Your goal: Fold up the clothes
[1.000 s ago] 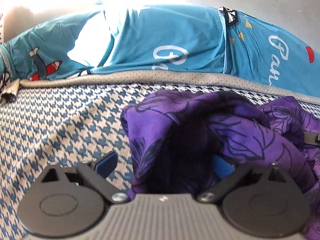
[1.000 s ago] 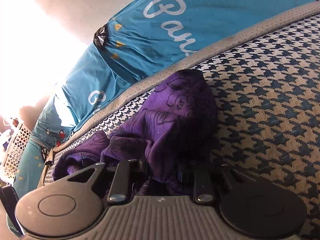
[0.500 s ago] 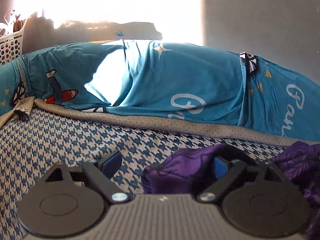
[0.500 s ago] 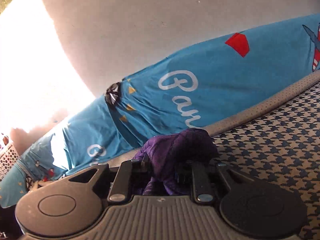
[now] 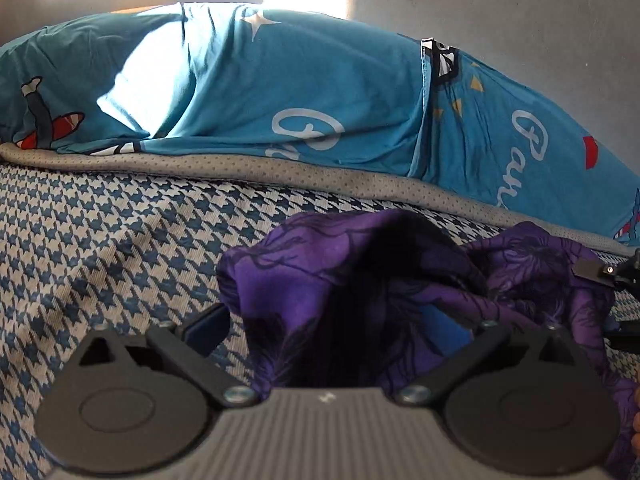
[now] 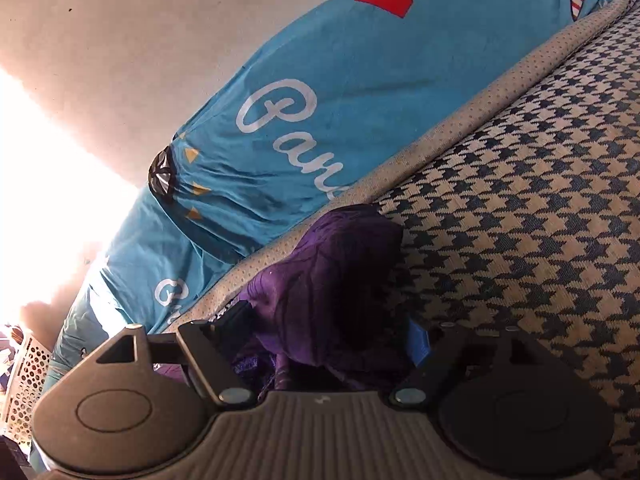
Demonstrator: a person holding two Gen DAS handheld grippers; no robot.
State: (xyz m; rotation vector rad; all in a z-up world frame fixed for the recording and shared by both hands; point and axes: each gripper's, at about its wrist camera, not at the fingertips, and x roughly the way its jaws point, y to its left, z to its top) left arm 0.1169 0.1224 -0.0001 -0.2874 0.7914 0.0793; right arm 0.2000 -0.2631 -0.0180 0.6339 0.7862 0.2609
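Note:
A crumpled purple garment with dark line print [image 5: 360,280] lies on the houndstooth bed cover [image 5: 120,248]. My left gripper [image 5: 326,324] straddles its near edge and its jaws are opening, standing wide. The cloth drapes over the right finger, while the left blue pad [image 5: 208,326] is bare and clear of it. In the right wrist view the same purple garment [image 6: 332,264] bunches between the fingers of my right gripper [image 6: 328,330]. Its jaws are opening, and the pads stand off the bunch on both sides. A black finger of the right gripper [image 5: 600,270] shows at the left view's right edge.
Teal printed pillows [image 5: 280,92] [image 6: 320,120] lie along the wall behind a grey dotted band [image 5: 280,168]. A white perforated basket [image 6: 24,380] stands at the far left of the right view. Houndstooth cover [image 6: 520,220] stretches to the right of the garment.
The right gripper's jaws, clamped on the purple cloth before, have spread apart and the view has rolled. The left view tipped up, then back down onto the garment.

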